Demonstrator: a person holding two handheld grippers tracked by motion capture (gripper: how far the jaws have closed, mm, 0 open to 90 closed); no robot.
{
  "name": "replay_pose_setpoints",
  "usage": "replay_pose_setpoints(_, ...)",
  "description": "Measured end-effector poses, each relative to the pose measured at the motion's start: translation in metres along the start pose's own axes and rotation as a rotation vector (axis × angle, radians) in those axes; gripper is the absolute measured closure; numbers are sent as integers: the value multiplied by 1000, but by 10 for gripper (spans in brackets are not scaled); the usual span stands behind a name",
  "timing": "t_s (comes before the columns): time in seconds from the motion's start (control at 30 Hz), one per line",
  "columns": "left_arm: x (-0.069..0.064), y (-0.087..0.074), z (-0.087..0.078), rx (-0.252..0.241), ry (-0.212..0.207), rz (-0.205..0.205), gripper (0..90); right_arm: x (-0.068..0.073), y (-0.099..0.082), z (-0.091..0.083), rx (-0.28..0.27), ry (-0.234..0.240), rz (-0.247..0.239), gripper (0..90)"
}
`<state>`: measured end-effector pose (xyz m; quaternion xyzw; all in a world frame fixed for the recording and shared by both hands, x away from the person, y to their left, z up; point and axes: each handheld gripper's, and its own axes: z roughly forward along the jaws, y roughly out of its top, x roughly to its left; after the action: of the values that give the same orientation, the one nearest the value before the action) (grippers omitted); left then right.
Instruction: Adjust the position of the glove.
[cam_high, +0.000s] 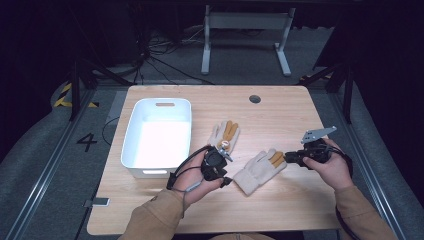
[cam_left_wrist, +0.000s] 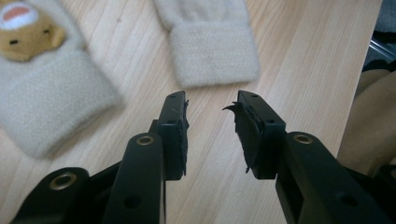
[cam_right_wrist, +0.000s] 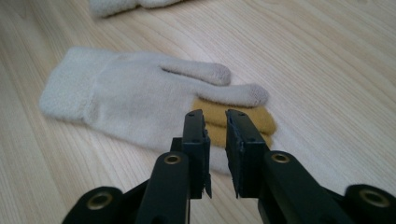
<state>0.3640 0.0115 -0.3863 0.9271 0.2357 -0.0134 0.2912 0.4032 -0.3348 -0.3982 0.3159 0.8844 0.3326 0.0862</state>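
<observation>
Two cream knit gloves lie on the wooden table (cam_high: 285, 117). The far glove (cam_high: 224, 134) (cam_left_wrist: 42, 93) has tan fingers and a bear face. The near glove (cam_high: 256, 171) (cam_left_wrist: 210, 44) (cam_right_wrist: 130, 98) lies flat with its tan fingers toward my right gripper (cam_high: 288, 158) (cam_right_wrist: 215, 116). That gripper hovers just over the tan fingers, jaws a narrow gap apart with nothing pinched. My left gripper (cam_high: 225, 177) (cam_left_wrist: 211, 105) is held low between the two cuffs, over bare wood, open and holding nothing.
An empty white bin (cam_high: 131, 135) stands at the left of the table. A round cable hole (cam_high: 255, 99) sits near the far edge. A small silver piece (cam_high: 100, 202) is at the front left edge. Beyond the table stands a grey frame (cam_high: 245, 30).
</observation>
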Motion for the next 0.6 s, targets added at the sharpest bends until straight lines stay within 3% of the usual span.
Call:
replay_pose_setpoints(0.3, -7, 16, 5, -38, -26, 25, 675, -5, 16, 6, 8, 2, -26, 735)
replay_pose_setpoints(0.6, -6, 18, 34, -36, -55, 12, 714, -24, 18, 23, 28, -14, 20, 714)
